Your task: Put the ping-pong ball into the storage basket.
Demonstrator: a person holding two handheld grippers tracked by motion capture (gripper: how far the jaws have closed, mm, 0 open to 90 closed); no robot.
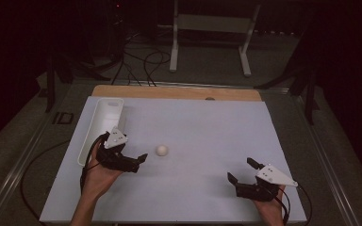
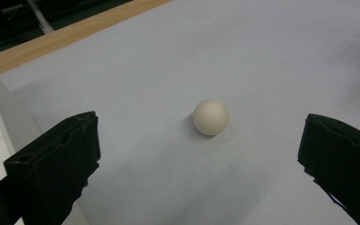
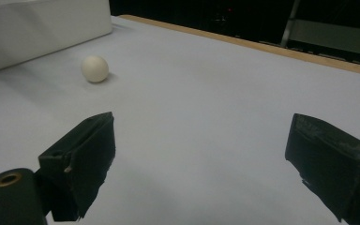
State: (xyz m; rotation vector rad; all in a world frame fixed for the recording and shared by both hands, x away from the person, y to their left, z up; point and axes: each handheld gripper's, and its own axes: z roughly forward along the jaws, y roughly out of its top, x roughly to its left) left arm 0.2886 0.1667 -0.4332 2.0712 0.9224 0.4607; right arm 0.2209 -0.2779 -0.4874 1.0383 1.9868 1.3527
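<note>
A small white ball (image 1: 161,150) rests on the white table sheet (image 1: 193,127), left of centre. My left gripper (image 1: 135,151) sits just left of the ball, open, with nothing held. In the left gripper view the ball (image 2: 210,117) lies a short way ahead, between the lines of the two black fingers (image 2: 56,168), and touches neither. My right gripper (image 1: 240,169) stands open and holds nothing near the front right of the sheet. In the right gripper view the ball (image 3: 94,69) appears far off at upper left.
A long white tray (image 1: 88,136) lies along the sheet's left edge, just behind my left gripper, and also appears as the tray (image 3: 42,28) in the right gripper view. A wooden strip (image 1: 179,92) borders the far edge. Cables and a white stand (image 1: 210,28) sit on the floor beyond.
</note>
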